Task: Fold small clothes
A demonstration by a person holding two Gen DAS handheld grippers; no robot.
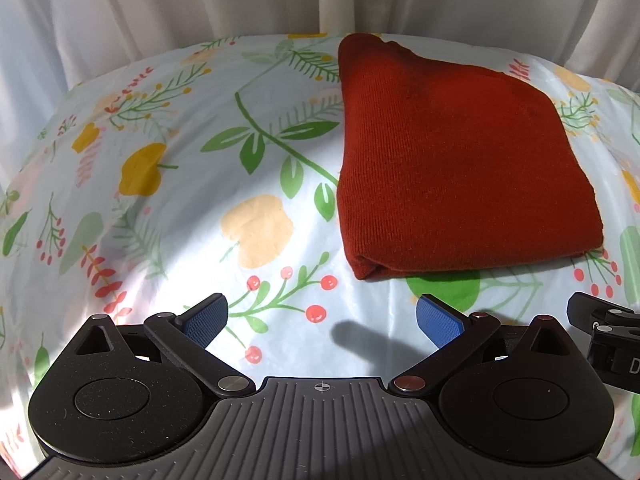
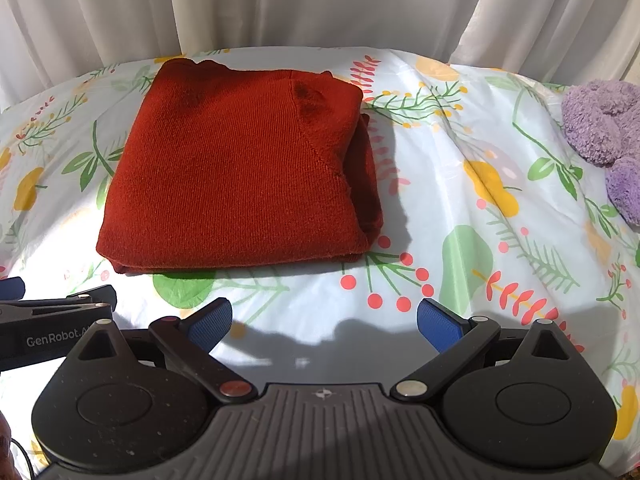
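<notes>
White pleated curtain [image 2: 320, 0], sunlit floral tablecloth [image 2: 460, 140], hard shadows

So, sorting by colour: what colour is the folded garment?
Rust red folded garment, clearest in the right wrist view.

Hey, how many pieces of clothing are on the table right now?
2: a folded red sweater lying mid-table, and a fuzzy purple item at the right edge, partly cut off, so more may be hidden.

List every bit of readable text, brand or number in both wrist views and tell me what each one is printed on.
"GenRobot.A": white print on the black body of the left gripper, at the left edge of the right wrist view; the rest is hidden behind the right gripper.
"D": a lone white letter on the right gripper, cut off by the edge of the left wrist view.
No text on the red sweater or the floral cloth.
</notes>
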